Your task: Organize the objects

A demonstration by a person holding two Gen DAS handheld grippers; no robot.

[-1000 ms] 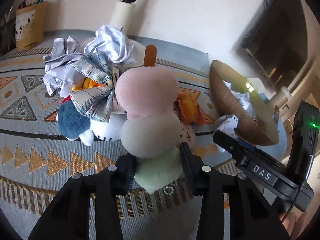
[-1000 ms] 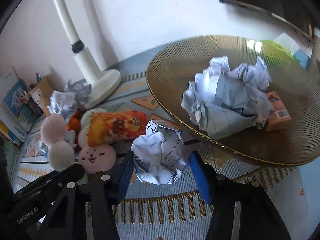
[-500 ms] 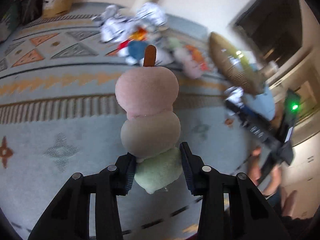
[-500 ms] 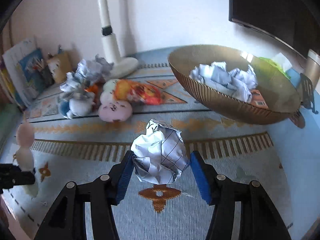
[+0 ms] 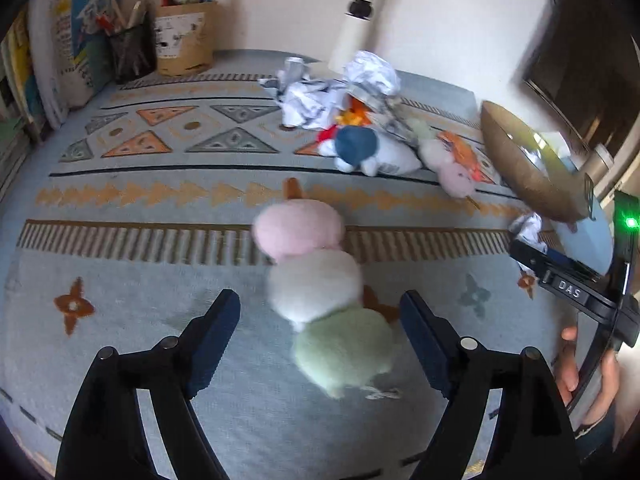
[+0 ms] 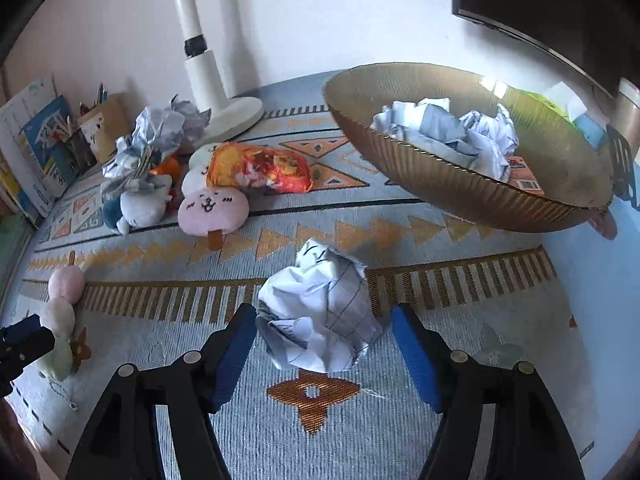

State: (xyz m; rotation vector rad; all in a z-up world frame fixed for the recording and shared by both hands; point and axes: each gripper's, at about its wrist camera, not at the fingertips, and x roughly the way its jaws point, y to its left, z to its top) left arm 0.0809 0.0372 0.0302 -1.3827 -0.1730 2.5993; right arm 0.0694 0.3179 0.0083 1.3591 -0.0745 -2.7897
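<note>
Both grippers just opened: left [image 5: 320, 320] freed dango plush [image 5: 320, 284] (blurred), right [image 6: 324, 340] freed paper ball [image 6: 320, 312], fingers apart, on rug [image 6: 440, 344].

dumpling-skewer plush [image 5: 316, 286]: motion-blurred in the left wrist view, outline soft; its stick shows only as a stub at 12 o'clock.
left gripper [image 6: 22, 340]: in the right wrist view, cut by the frame edge at 9 o'clock; only one dark finger shows.
hand [image 5: 588, 372]: cut off at 4 o'clock, fingers partly behind the right gripper's body.
gold bowl [image 5: 528, 168]: seen nearly edge-on from the left wrist, contents hidden.
orange box [image 6: 524, 178]: mostly buried under crumpled paper in the bowl; print too small to read.
pencil cup [image 5: 132, 52]: contents too small to tell apart.
lamp pole [image 6: 188, 8]: top cut off at 12 o'clock.
</note>
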